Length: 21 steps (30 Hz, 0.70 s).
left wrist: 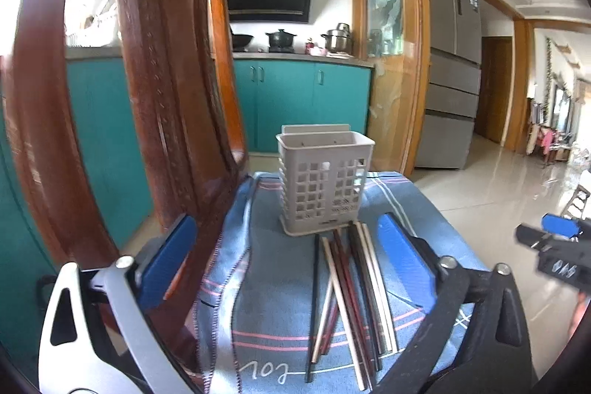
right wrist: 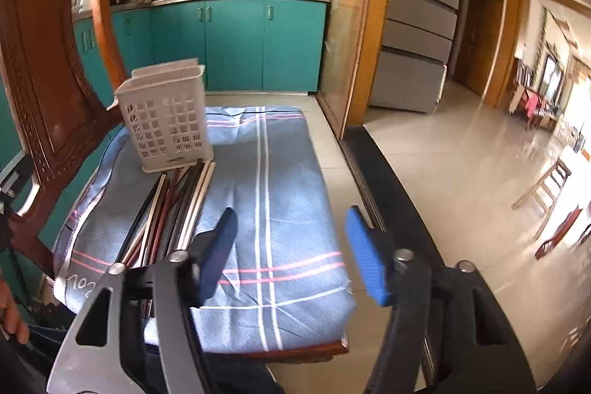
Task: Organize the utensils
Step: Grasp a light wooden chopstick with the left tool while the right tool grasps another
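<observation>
A grey perforated utensil holder (left wrist: 325, 181) stands upright at the far end of a blue plaid cloth (left wrist: 273, 283). Several chopsticks (left wrist: 351, 294) lie in a loose bundle on the cloth just in front of it. My left gripper (left wrist: 288, 246) is open and empty, its blue pads either side of the chopsticks, above them. In the right wrist view the holder (right wrist: 166, 120) and chopsticks (right wrist: 173, 209) sit at the left. My right gripper (right wrist: 291, 246) is open and empty over the cloth (right wrist: 280, 194), to the right of the chopsticks.
A carved wooden chair back (left wrist: 166, 91) rises at the left, close to the left gripper. The cloth covers the chair seat, with its wooden front edge (right wrist: 295, 351) showing. Tiled floor (right wrist: 461, 172) lies to the right. Teal cabinets (right wrist: 236, 43) stand behind.
</observation>
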Each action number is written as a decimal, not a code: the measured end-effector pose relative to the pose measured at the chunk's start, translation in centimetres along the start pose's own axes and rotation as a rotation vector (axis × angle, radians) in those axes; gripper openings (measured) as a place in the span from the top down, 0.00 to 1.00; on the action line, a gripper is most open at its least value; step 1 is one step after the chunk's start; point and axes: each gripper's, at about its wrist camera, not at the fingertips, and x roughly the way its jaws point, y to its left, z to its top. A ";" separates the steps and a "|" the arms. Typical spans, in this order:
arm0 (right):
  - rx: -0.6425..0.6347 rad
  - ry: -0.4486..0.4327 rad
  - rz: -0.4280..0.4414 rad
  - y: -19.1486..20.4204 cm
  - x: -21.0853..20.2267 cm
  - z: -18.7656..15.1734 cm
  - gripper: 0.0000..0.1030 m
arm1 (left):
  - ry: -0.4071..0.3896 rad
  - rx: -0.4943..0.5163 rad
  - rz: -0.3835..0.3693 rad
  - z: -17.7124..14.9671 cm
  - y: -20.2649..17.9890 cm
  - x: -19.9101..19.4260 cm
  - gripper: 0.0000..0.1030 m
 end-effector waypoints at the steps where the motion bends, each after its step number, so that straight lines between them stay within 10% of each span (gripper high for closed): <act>1: 0.002 -0.008 -0.001 -0.5 -0.7 0.3 0.43 | 0.023 -0.002 -0.010 0.1 0.0 0.3 0.19; 9: -0.073 -0.014 0.018 0.6 -0.5 5.8 0.43 | 0.137 0.071 -0.043 -1.2 -0.5 2.5 0.45; 14: -0.170 0.104 0.138 5.1 6.0 9.3 0.43 | 0.254 0.013 -0.120 -2.5 -0.2 4.4 0.65; 17: -0.200 0.234 0.198 6.6 12.5 8.4 0.65 | 0.329 0.049 -0.118 -2.4 -1.6 5.4 0.70; 21: -0.188 0.310 0.230 6.6 17.2 6.8 0.69 | 0.448 0.152 -0.138 -0.5 -4.0 8.5 0.70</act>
